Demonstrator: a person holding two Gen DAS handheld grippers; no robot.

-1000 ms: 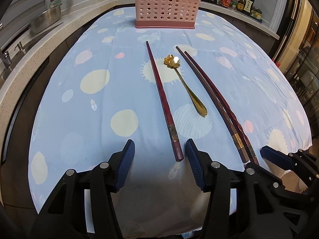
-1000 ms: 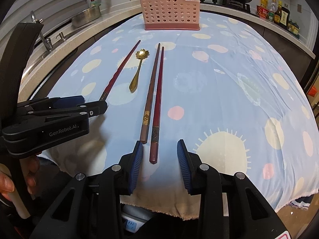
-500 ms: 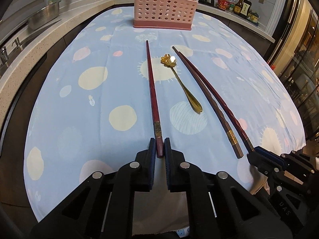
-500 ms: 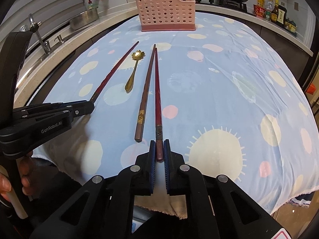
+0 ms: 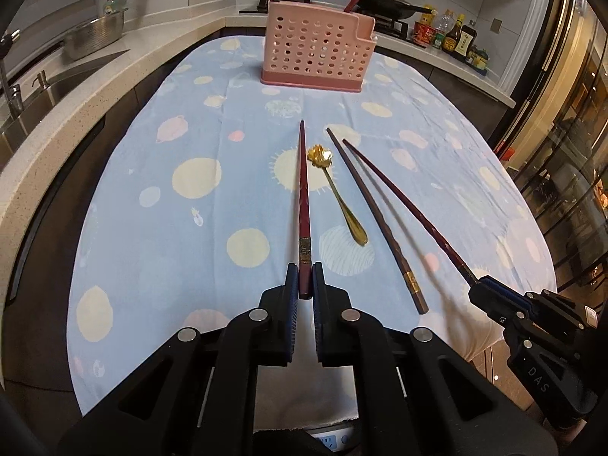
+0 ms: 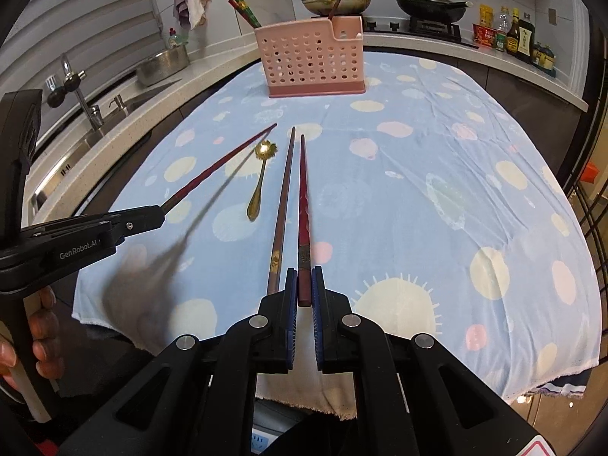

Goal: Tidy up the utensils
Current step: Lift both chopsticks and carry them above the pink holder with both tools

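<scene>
Left gripper (image 5: 305,285): jaws pinched on the butt end of a dark red chopstick (image 5: 303,190), which runs straight ahead along the fingers, tip toward the far rack; judging by the shadow it throws in the right wrist view, it is lifted clear of the cloth. Right gripper (image 6: 304,288): jaws likewise clamped on the butt of a second red chopstick (image 6: 304,197), also pointing away toward the rack, raised in the left wrist view. Each held stick: slim, tapering, deep red with a carved grip section and a gold band near the thick end. Brown chopstick (image 6: 281,205): flat on the blue spotted tablecloth (image 6: 437,190), just beside the right-held stick, roughly parallel, gold band at its near end; nearer the right gripper. Gold spoon (image 5: 338,193): small, flower-shaped bowl at the far end, lying between the left-held stick and the brown one. Pink rack (image 5: 317,47): perforated, upright, at the far end of the table, well apart from both grippers, ahead of both; sticks already stand in it.
</scene>
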